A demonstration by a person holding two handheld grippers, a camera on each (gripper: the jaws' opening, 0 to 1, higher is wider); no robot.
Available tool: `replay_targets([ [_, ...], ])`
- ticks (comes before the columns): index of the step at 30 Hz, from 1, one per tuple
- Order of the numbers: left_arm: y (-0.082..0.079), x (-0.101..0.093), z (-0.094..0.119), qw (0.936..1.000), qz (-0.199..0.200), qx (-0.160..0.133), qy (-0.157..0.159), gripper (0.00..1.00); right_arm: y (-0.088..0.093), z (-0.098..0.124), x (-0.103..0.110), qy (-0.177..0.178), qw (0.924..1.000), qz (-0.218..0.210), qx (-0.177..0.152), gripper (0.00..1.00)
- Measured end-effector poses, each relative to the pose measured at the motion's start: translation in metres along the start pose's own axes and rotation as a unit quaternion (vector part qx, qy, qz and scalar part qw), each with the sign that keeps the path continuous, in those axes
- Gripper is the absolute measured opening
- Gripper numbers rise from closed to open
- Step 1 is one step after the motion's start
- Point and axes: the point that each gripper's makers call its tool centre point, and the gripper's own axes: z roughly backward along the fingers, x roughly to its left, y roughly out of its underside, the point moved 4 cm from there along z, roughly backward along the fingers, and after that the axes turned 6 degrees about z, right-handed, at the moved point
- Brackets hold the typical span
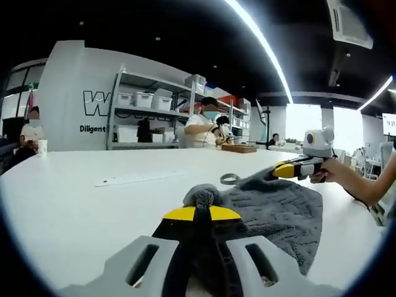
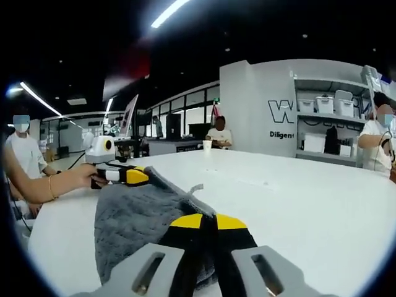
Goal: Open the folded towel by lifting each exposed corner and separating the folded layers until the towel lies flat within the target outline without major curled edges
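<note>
Grey towel lay on the white table, stretched between the two grippers, so its long axis ran from one pair of jaws to the other. In the left gripper view it extended ahead and to the right of the left gripper; in the right gripper view the towel extended ahead and to the left of the right gripper. A small hanging loop stood up at the far edge.

Left gripper: yellow-tipped jaws were closed together, with a bunched corner of the towel pinched between the tips and poking up just beyond them.

Right gripper: jaws likewise closed tight on the towel edge, grey pile gathered around the tips. From the left gripper view, the right gripper appeared ahead at right, held by a hand, jaws meeting the towel's far corner.

Left gripper view alone showed a long flat white strip on the table ahead at left, and a shelving rack of bins beyond it. Right gripper view showed the left gripper from outside, held by a hand with a bracelet on the wrist, and a seated person behind the table's far edge.
</note>
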Motion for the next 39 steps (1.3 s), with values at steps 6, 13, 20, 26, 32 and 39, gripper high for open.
replay_targets([
  [6,-0.005,-0.008,0.004,1.0000,0.006,0.007,0.002,0.03,-0.011,0.006,0.012,-0.005,0.9999,0.011,-0.010,0.00],
  [13,-0.007,-0.017,0.014,0.9999,-0.006,0.009,-0.001,0.03,-0.017,0.017,0.031,-0.019,0.9992,0.035,-0.008,0.00],
  [20,-0.004,-0.025,0.023,0.9997,0.020,0.010,0.009,0.03,-0.024,0.026,0.044,-0.031,0.9985,0.043,-0.012,0.00],
  [26,-0.008,-0.035,0.034,0.9998,0.013,-0.001,0.011,0.03,-0.030,0.038,0.055,-0.033,0.9979,0.053,-0.021,0.00],
  [32,-0.008,-0.045,0.047,0.9999,-0.012,0.000,0.010,0.03,-0.037,0.049,0.071,-0.041,0.9965,0.066,-0.032,0.00],
  [39,-0.004,-0.047,0.060,0.9999,-0.006,-0.007,0.008,0.03,-0.040,0.058,0.086,-0.047,0.9955,0.073,-0.038,0.00],
])
